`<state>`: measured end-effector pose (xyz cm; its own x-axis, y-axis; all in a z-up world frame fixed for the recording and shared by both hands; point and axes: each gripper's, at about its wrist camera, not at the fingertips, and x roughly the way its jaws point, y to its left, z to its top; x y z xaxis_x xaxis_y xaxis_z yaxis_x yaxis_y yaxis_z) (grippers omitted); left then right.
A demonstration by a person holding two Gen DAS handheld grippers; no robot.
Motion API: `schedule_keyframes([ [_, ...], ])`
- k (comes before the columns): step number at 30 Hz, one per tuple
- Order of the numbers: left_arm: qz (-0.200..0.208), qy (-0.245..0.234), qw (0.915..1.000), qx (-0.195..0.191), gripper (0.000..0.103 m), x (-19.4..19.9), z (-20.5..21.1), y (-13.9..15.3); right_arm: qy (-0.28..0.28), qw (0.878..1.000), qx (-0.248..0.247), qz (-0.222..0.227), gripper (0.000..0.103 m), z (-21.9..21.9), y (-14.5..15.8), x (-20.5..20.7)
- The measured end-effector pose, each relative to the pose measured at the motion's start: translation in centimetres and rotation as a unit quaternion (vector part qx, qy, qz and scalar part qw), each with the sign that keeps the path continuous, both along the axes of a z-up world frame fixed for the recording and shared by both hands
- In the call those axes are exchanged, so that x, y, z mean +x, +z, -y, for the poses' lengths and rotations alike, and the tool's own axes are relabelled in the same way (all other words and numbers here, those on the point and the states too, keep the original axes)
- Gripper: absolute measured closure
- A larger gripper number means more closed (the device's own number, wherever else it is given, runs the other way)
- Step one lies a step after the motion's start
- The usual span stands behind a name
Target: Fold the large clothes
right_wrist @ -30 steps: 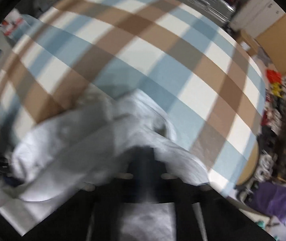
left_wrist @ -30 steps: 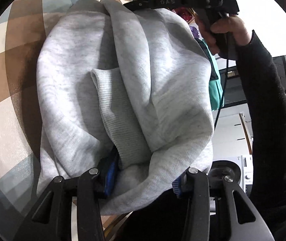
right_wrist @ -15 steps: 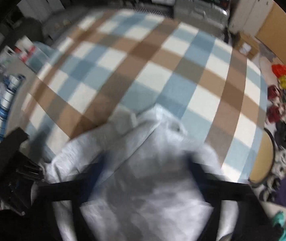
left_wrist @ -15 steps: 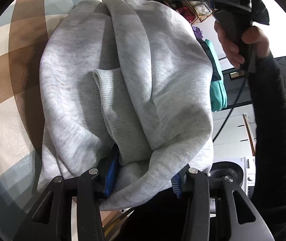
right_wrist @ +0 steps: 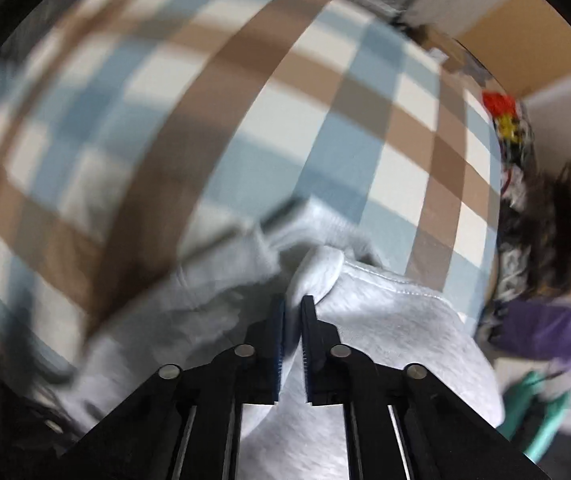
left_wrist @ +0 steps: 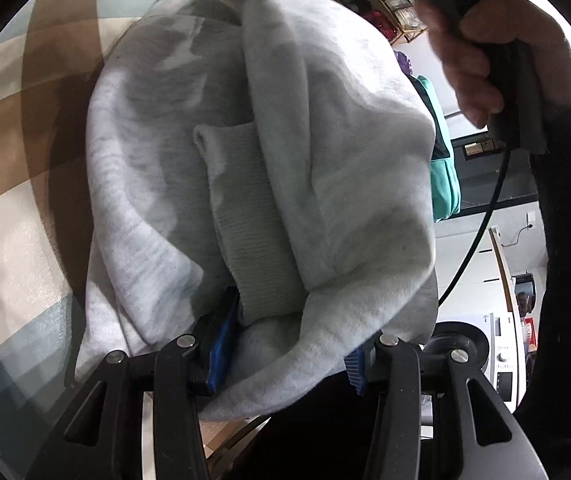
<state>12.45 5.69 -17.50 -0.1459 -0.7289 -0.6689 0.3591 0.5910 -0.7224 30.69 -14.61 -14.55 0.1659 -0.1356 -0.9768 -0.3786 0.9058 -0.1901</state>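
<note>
Sweatshirt (left_wrist: 325, 168) stretches lengthwise between both grippers: left gripper (left_wrist: 285, 356) clamps its near bunched end, right gripper (right_wrist: 293, 320), jaws just closed, pinches its far edge.

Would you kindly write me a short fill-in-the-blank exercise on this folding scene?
1. The garment held by both claws is a grey ____.
2. The right claw is ____ on a fold of the fabric.
3. The cloth under the garment has a ____ pattern.

Missing words: sweatshirt; shut; checked
</note>
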Motion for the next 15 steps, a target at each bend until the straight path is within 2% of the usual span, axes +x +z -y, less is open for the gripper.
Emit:
schedule_keyframes([
  [3, 0.000, 0.002, 1.0000, 0.004, 0.062, -0.1, -0.2, -0.1, -0.035, 0.997, 0.061, 0.032, 0.098, 2.5, 2.0, 0.3],
  [6, -0.003, 0.010, 0.9999, 0.004, 0.062, -0.1, -0.3, -0.2, -0.079, 0.986, 0.129, 0.065, 0.099, 4.7, 3.6, 0.6],
  [8, -0.009, 0.015, 0.9999, 0.002, 0.062, 0.0, -0.4, -0.6, -0.122, 0.968, 0.191, 0.106, 0.101, 6.6, 5.5, 0.8],
  [9, -0.013, 0.016, 0.9998, -0.001, 0.063, 0.1, -0.5, -0.9, -0.136, 0.962, 0.207, 0.114, 0.103, 6.5, 5.8, 1.2],
  [10, -0.017, 0.015, 0.9997, -0.002, 0.063, 0.1, -0.5, -1.2, -0.153, 0.955, 0.218, 0.128, 0.103, 6.8, 6.0, 1.7],
  [12, -0.021, 0.019, 0.9996, -0.004, 0.063, 0.0, -0.6, -1.8, -0.163, 0.955, 0.199, 0.146, 0.103, 6.9, 6.1, 2.4],
  [15, -0.028, 0.023, 0.9993, -0.013, 0.064, -0.1, -0.9, -1.9, -0.195, 0.955, 0.194, 0.111, 0.103, 8.0, 4.3, 3.6],
])
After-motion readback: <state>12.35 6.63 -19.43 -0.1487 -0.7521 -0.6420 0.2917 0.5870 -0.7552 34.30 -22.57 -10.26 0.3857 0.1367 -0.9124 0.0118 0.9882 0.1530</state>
